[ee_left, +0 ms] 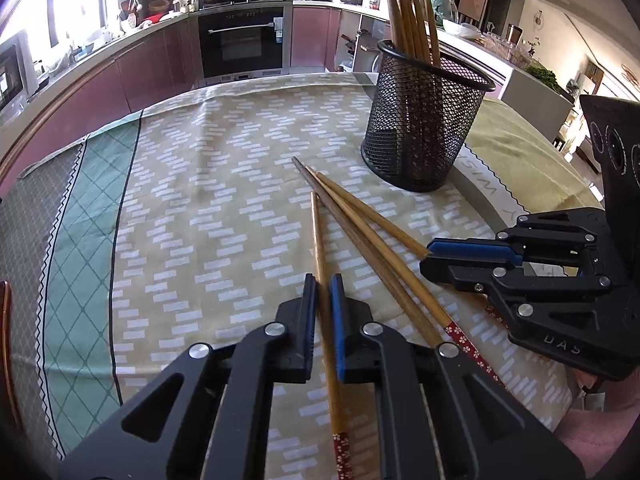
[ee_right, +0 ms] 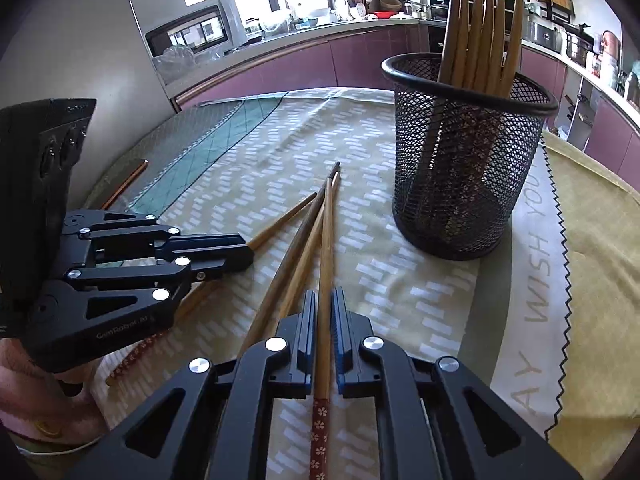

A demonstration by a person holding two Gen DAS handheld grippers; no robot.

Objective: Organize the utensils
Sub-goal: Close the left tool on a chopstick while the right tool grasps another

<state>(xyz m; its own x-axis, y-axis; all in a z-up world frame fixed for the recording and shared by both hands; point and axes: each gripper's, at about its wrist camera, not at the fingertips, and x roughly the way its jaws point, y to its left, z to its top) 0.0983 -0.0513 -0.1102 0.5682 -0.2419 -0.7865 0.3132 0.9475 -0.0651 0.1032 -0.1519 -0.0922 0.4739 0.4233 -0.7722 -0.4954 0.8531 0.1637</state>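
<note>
Four loose wooden chopsticks with red flowered ends lie fanned on the patterned tablecloth (ee_left: 200, 208). My left gripper (ee_left: 323, 280) is shut on the leftmost chopstick (ee_left: 318, 236), which runs between its blue pads. My right gripper (ee_right: 324, 292) is shut on another chopstick (ee_right: 327, 240). Each gripper shows in the other's view: the right gripper (ee_left: 428, 256) at the right, the left gripper (ee_right: 250, 254) at the left. Two chopsticks (ee_left: 360, 242) lie free between them, crossing near their tips. A black mesh holder (ee_right: 468, 168) with several chopsticks stands upright beyond them.
The holder (ee_left: 424, 120) stands at the edge of a yellow-green cloth (ee_right: 592, 264) with a zigzag border. A person's hand in a pink sleeve (ee_right: 44, 404) holds the left gripper. Purple kitchen cabinets and an oven (ee_left: 240, 40) lie past the table's far edge.
</note>
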